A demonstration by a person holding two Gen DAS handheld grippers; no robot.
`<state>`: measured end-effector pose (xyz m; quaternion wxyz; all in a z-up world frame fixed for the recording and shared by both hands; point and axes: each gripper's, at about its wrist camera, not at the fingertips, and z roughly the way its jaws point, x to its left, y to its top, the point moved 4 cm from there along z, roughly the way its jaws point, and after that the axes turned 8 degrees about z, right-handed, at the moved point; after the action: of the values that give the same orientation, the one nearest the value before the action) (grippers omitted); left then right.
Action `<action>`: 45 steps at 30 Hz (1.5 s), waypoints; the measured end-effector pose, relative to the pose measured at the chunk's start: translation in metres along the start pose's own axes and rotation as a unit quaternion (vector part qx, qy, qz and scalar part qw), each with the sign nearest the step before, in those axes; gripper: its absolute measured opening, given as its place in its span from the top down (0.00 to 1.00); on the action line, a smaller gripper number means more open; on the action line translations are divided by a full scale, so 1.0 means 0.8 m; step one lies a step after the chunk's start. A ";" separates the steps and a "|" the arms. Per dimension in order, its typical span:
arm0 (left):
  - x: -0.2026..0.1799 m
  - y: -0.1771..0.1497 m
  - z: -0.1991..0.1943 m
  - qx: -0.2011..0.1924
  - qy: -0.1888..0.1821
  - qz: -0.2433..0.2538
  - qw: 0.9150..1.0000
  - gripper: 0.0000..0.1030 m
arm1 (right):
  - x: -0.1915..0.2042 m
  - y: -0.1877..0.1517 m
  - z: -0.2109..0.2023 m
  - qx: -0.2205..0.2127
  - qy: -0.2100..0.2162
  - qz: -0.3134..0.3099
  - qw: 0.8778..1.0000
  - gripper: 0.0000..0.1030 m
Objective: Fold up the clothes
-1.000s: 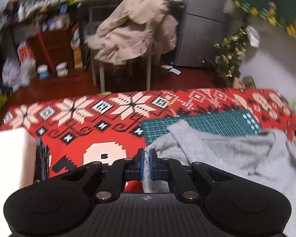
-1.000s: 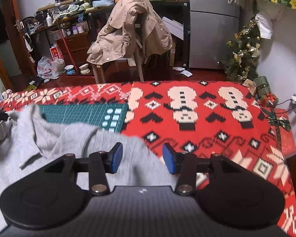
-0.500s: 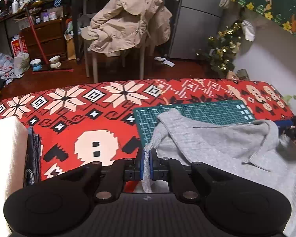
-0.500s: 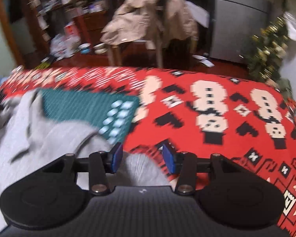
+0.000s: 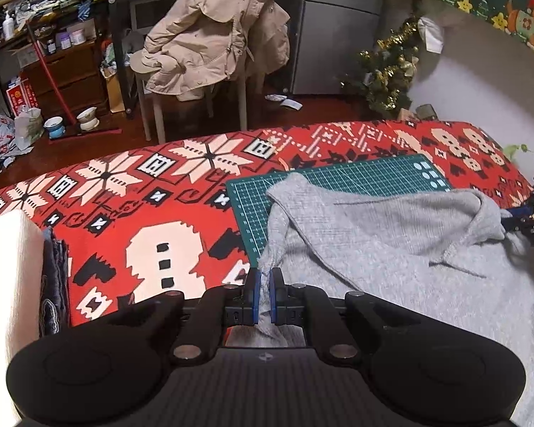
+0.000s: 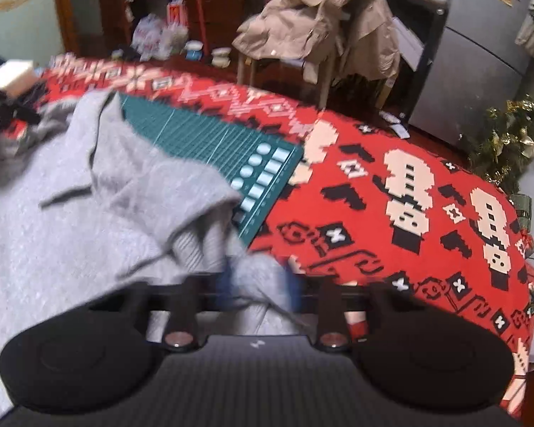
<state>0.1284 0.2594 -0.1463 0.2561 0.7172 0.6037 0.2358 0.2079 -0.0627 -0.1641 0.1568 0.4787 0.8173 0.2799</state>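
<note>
Sweater (image 5: 391,249) over green mat (image 5: 356,178), red patterned blanket (image 5: 142,213); left jaws pinch sweater, right jaws blurred, state unclear.

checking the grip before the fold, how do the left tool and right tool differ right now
The left tool has its blue pads nearly together, pinching a thin edge of the grey sweater; the right tool stands wider, with a thicker bunch of sweater between its pads. The left view is sharp, while the right tool's pads are blurred, so its grip is unclear. Both are at the sweater's near edge, over the red blanket.
</note>
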 end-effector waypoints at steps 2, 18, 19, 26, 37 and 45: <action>-0.002 -0.001 0.000 -0.001 0.001 0.009 1.000 0.95 | 0.003 0.000 -0.004 0.002 -0.004 -0.010 1.000 0.88; 0.032 0.041 0.032 -0.008 0.081 -0.049 0.996 0.89 | -0.075 0.066 0.007 -0.082 -0.106 0.099 0.986 0.84; 0.032 0.036 0.037 0.005 0.088 -0.048 0.995 0.83 | -0.077 0.061 0.010 -0.078 -0.111 0.102 0.985 0.69; 0.036 0.011 -0.003 -0.016 0.059 -0.075 0.995 0.58 | -0.078 0.030 -0.028 -0.087 -0.090 0.132 0.983 0.50; -0.012 -0.068 -0.089 -0.011 0.019 -0.103 0.994 0.60 | -0.017 -0.061 -0.133 -0.070 -0.018 0.166 0.984 0.43; -0.042 -0.139 -0.135 0.029 -0.068 -0.200 0.977 0.71 | 0.033 -0.138 -0.185 -0.044 -0.008 0.197 0.979 0.48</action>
<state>-0.0298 0.2508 -0.1380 0.3176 0.6040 0.7223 0.1125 0.0406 -0.1279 -0.1137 0.1258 0.6255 0.6924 0.3369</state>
